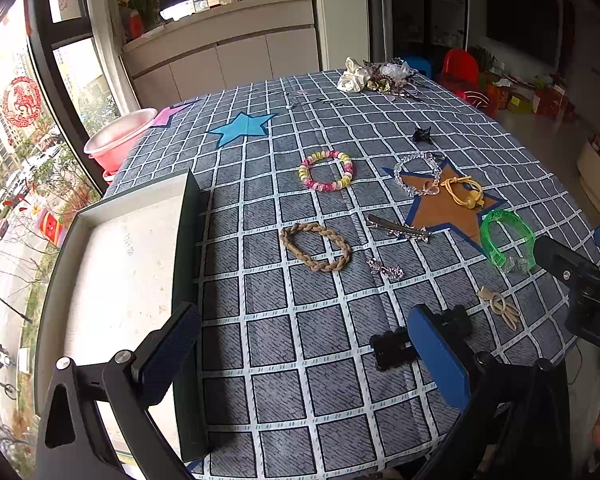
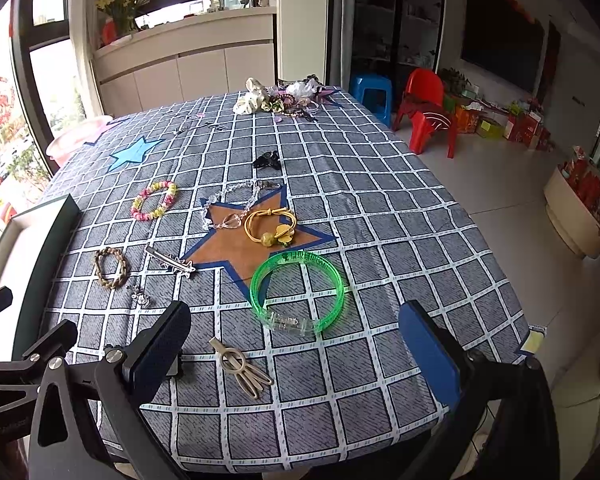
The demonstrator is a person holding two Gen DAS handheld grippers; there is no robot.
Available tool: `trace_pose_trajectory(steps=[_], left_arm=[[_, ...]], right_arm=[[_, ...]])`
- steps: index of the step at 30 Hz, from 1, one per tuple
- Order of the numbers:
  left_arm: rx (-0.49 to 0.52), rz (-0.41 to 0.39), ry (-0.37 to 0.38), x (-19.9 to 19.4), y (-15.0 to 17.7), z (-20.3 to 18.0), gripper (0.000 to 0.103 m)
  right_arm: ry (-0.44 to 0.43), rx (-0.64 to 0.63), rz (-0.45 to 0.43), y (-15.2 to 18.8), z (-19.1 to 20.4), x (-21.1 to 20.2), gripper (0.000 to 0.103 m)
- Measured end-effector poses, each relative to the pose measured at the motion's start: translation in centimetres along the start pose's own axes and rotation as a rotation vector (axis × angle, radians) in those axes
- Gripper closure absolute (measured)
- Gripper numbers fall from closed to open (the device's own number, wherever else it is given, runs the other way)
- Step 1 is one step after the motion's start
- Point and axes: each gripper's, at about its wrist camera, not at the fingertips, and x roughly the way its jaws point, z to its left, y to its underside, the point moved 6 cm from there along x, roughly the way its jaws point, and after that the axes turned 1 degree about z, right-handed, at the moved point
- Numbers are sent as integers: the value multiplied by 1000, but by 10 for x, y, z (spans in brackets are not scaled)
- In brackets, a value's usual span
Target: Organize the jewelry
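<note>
**Sorting not yet begun: both grippers empty**

Tray [image 1: 112, 216] bare, far left. Right of tray: braided bracelet [image 1: 315, 247], then green bangle [image 2: 296, 292], all loose on cloth. Left gripper [image 1: 300, 356] and right gripper [image 2: 296, 344] spread wide, holding nothing. Next, probably: descend, pinch one piece, carry to tray.

I see the tray [image 1: 140, 208] at the table's [image 1: 284, 380] left edge, bracelets [image 1: 326, 171] mid-table, scrunchies [image 1: 354, 74] at the far edge.

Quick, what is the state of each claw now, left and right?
Left claw: open, holding nothing.
Right claw: open, holding nothing.
</note>
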Motion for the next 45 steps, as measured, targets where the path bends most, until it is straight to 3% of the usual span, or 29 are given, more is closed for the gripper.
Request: trace_pose_trajectory(steps=[45], left_arm=[[1,5,-1,1,0,0,0]], right_arm=[[-4,-1,9,4,-1,3,0]])
